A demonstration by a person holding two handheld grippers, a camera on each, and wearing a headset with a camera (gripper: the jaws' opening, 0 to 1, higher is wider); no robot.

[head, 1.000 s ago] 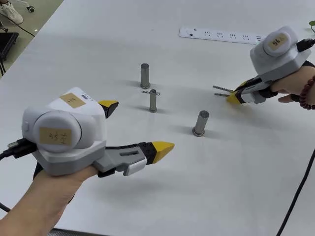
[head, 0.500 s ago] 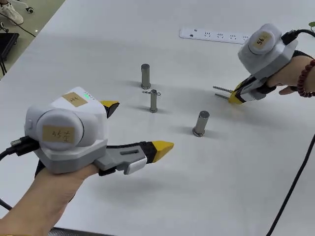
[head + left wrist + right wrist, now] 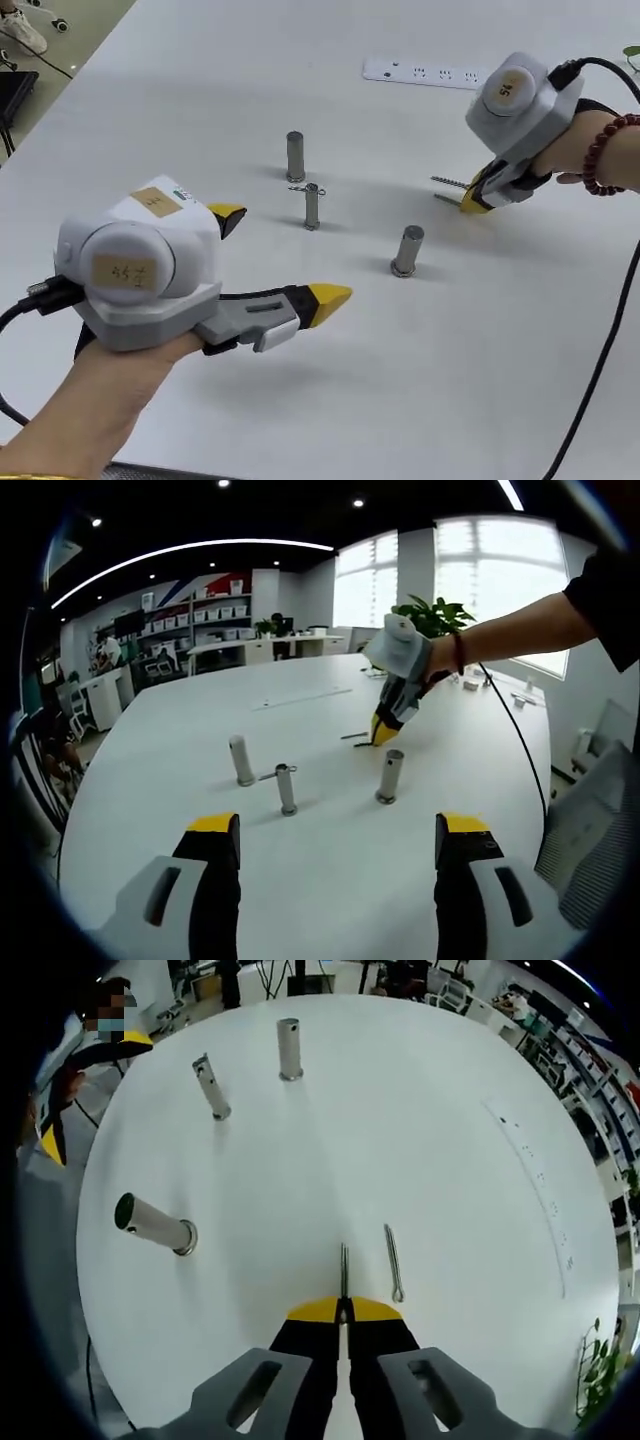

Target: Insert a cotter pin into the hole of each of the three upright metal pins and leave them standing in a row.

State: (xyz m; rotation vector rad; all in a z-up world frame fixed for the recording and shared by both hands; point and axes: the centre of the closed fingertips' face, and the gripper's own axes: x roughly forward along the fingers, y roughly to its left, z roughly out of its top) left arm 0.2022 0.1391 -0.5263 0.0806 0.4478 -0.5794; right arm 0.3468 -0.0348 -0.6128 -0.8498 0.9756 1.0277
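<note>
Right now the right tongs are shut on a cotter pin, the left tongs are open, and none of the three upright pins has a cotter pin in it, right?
Not none: the head view shows the middle upright pin with a fitted cotter pin through its hole. The right tongs are shut on a second cotter pin, the left tongs open.

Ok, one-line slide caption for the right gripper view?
Right gripper shut on one cotter pin, a second cotter pin lying beside it on the table.
</note>
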